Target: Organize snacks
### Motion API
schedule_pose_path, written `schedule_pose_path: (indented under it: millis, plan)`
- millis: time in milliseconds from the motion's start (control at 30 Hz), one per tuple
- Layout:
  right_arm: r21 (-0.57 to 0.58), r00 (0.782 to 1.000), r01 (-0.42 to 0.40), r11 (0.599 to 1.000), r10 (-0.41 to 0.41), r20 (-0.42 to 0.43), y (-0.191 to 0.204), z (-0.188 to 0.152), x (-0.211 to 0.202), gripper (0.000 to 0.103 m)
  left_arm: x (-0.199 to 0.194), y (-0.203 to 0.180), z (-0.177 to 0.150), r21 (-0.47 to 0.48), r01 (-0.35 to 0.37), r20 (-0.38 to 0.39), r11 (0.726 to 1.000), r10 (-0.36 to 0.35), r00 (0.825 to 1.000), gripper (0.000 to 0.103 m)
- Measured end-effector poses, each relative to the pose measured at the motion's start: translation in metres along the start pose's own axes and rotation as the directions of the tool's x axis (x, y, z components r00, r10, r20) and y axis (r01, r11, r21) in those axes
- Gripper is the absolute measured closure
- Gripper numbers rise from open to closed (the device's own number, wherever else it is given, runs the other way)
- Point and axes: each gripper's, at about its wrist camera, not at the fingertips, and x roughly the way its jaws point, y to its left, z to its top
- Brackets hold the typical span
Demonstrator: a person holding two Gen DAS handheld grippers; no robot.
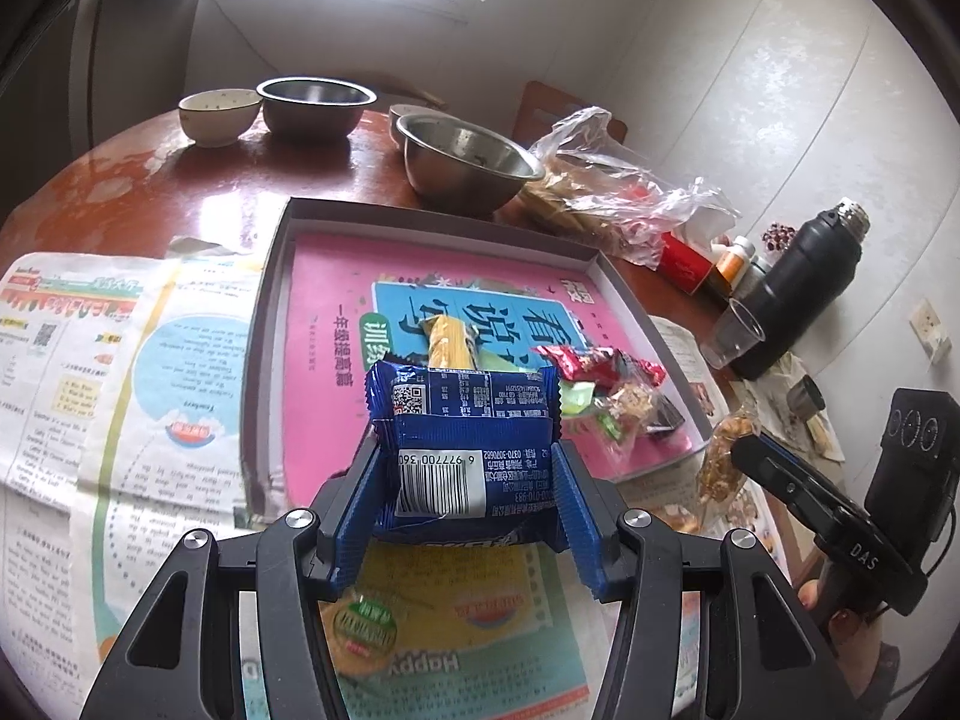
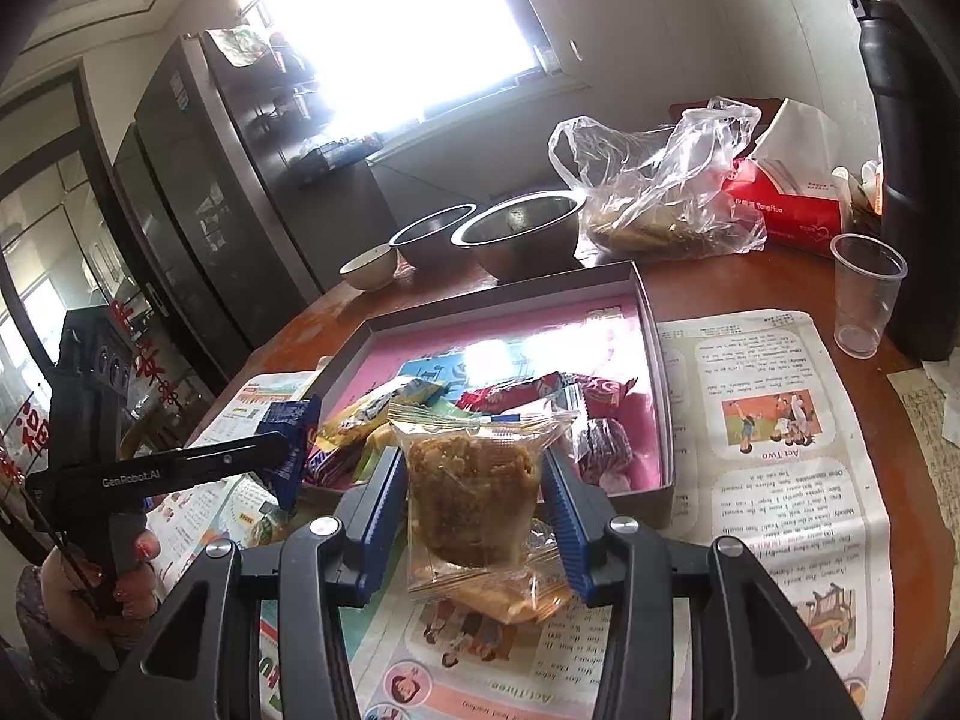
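In the grey box [image 1: 273,276], wrapped snacks [image 1: 600,381] lie on a pink book [image 1: 324,360]

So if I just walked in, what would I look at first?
Probably the two snacks held up close: a blue packet pinched in the left gripper and a clear-wrapped brown cake in the right gripper. Just behind them sits a shallow box with a bright pink bottom, snacks piled at its near end.
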Motion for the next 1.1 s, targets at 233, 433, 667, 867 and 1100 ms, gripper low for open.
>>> schedule_pose_path:
  millis: [233, 433, 667, 867, 1100]
  plan:
    - [0.010, 1.000, 0.006, 1.000, -0.006, 0.000, -0.007, 0.008, 0.009, 0.057, 0.018, -0.003, 0.008, -0.001, -0.005, -0.007, 1.000, 0.005, 1.000, 0.046]
    - [0.013, 1.000, 0.018, 1.000, -0.018, 0.008, -0.013, 0.017, 0.015, 0.057, 0.030, -0.006, 0.010, 0.004, -0.013, -0.018, 1.000, 0.013, 1.000, 0.046]
    - [0.015, 1.000, 0.019, 1.000, -0.019, 0.011, -0.016, 0.028, 0.023, 0.057, 0.039, -0.007, 0.011, 0.009, -0.011, -0.028, 1.000, 0.012, 1.000, 0.046]
    - [-0.002, 1.000, 0.007, 1.000, -0.007, 0.004, -0.006, 0.036, 0.035, 0.057, 0.042, -0.007, 0.011, 0.011, -0.008, -0.027, 1.000, 0.008, 1.000, 0.046]
    - [-0.023, 1.000, -0.001, 1.000, 0.001, -0.012, 0.004, 0.041, 0.051, 0.057, 0.042, -0.006, 0.011, 0.024, -0.028, -0.015, 0.999, 0.028, 0.999, 0.046]
